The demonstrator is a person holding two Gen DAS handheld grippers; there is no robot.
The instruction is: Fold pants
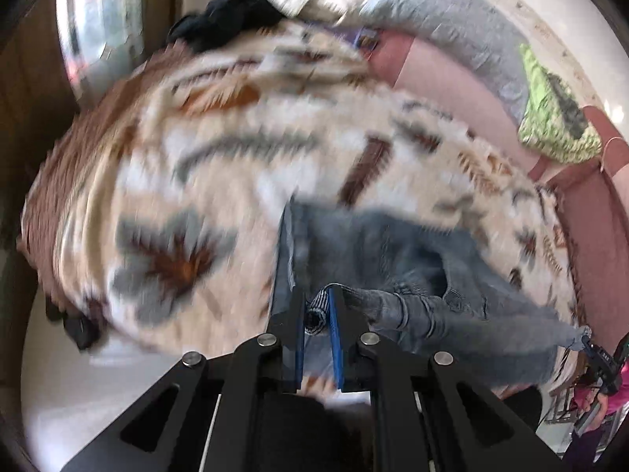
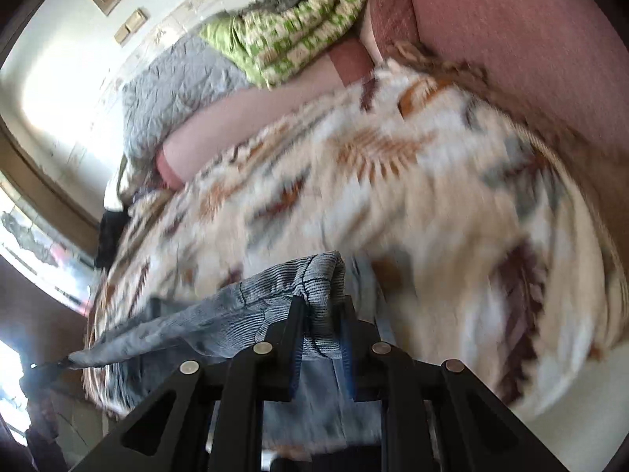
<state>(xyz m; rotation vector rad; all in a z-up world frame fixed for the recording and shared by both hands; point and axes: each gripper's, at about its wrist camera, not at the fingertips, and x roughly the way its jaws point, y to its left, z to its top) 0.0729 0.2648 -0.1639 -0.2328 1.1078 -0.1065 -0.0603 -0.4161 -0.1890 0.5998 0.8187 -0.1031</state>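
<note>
A pair of grey-blue denim pants (image 1: 393,247) hangs lifted over a cream blanket with brown and grey leaf patterns (image 1: 220,165). My left gripper (image 1: 317,306) is shut on a ribbed edge of the pants, with cloth bunched between its blue pads. From there the fabric stretches right to the other gripper (image 1: 589,344), seen at the far right edge beside a hand. In the right wrist view my right gripper (image 2: 323,306) is shut on a thick fold of the pants (image 2: 251,299), which trail off to the left. Both views are motion-blurred.
The patterned blanket (image 2: 393,181) covers a pinkish-red sofa (image 2: 511,27). A grey quilted cushion (image 1: 452,15), a green patterned throw (image 1: 550,118) and dark clothing (image 1: 232,15) lie along the back. A window (image 1: 94,19) is at the far left.
</note>
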